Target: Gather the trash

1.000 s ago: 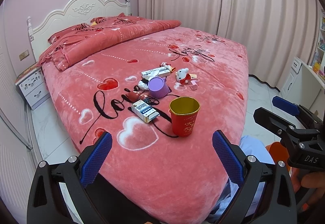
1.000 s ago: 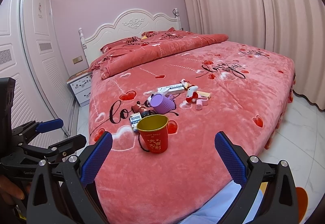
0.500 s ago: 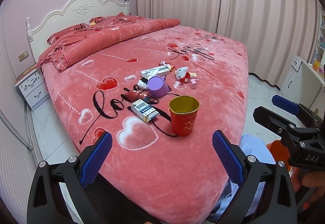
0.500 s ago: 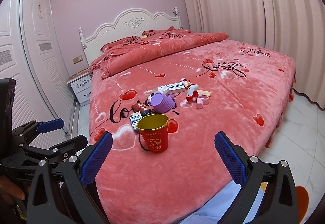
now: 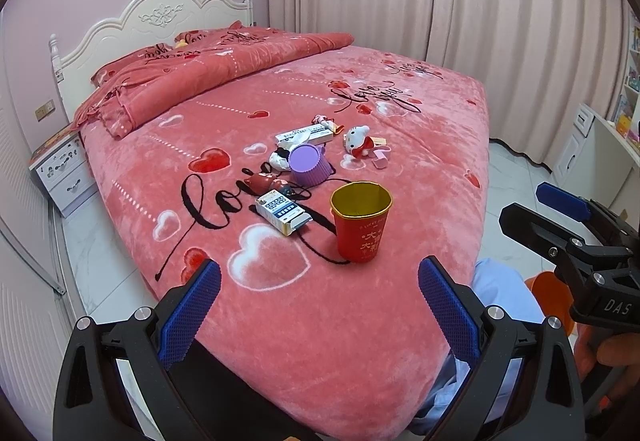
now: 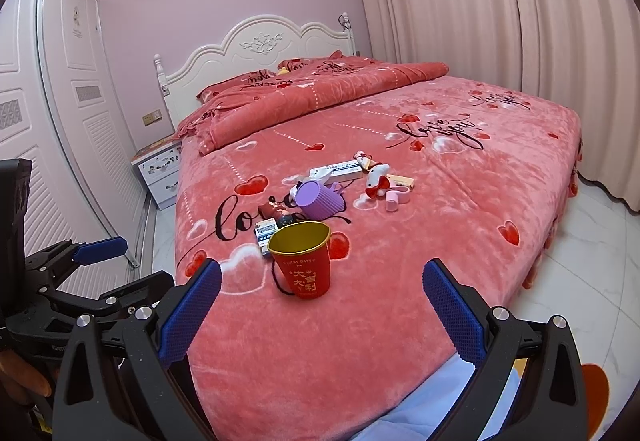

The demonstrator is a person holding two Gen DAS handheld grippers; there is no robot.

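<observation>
A pink heart-print bed [image 5: 420, 145] fills the room, litter clustered mid-mattress. A red paper cup [image 5: 361, 227] stands upright nearest, a purple ribbed cup [image 5: 309, 164] lies tipped behind it, and a small carton [image 5: 283, 212] rests left of the red cup. Left gripper [image 5: 319, 311] and right gripper [image 6: 322, 311] hover at the near edge, fingers spread apart, holding nothing.

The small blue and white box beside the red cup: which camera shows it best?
The left wrist view: the small box lies fully visible, left of the red cup. In the right wrist view the cup's rim hides part of it.
</observation>
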